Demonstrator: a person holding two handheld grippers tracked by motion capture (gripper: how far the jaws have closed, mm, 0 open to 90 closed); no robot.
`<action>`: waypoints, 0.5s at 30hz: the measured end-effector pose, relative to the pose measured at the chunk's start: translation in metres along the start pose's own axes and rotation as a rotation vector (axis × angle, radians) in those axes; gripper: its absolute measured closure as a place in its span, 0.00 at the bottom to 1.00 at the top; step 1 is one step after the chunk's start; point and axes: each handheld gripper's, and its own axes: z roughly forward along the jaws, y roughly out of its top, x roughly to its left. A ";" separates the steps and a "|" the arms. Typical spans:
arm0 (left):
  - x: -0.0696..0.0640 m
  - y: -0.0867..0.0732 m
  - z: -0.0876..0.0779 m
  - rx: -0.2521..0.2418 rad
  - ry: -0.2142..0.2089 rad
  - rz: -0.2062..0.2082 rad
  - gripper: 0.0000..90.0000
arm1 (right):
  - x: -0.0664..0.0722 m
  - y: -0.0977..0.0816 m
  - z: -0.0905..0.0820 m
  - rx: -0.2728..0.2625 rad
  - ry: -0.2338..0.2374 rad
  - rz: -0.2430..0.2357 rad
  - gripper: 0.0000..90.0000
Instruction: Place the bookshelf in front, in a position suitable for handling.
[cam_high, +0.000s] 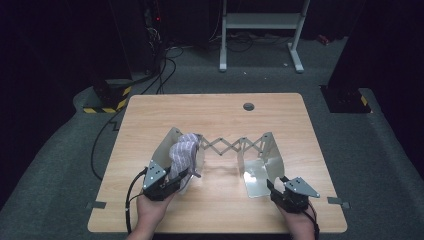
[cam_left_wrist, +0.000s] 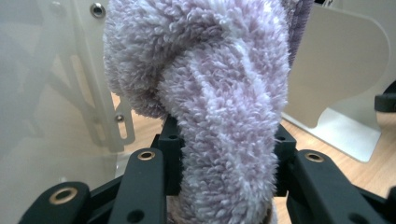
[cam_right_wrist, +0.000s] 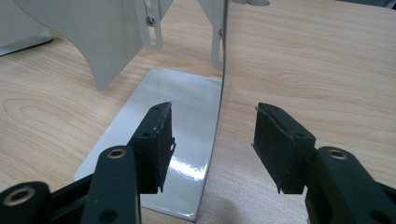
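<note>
Left gripper (cam_left_wrist: 219, 172) pinching a fluffy lilac-and-white fleece sock (cam_left_wrist: 210, 93) by its narrow lower end, bulk flopping against the left end plate of an extendable white metal bookend rack (cam_high: 227, 150) on the light wooden surface (cam_high: 220, 112). Soft, light, limp; likely to sag and slip if pinched only by pile, so best taken deep across the bunched fabric. Right gripper (cam_right_wrist: 212, 140) spread open, straddling the thin upright right end plate without touching; stiff, smooth, probably slippery
</note>
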 end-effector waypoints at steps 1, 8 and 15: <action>0.001 0.001 0.000 -0.006 0.002 -0.003 0.67 | 0.000 0.000 0.000 0.000 0.000 -0.001 0.52; 0.002 0.001 0.004 -0.015 0.013 -0.018 0.67 | 0.002 -0.001 0.003 0.007 0.004 -0.004 0.52; 0.002 0.003 0.003 -0.031 0.016 -0.023 0.67 | 0.001 -0.001 0.003 0.007 0.002 -0.001 0.52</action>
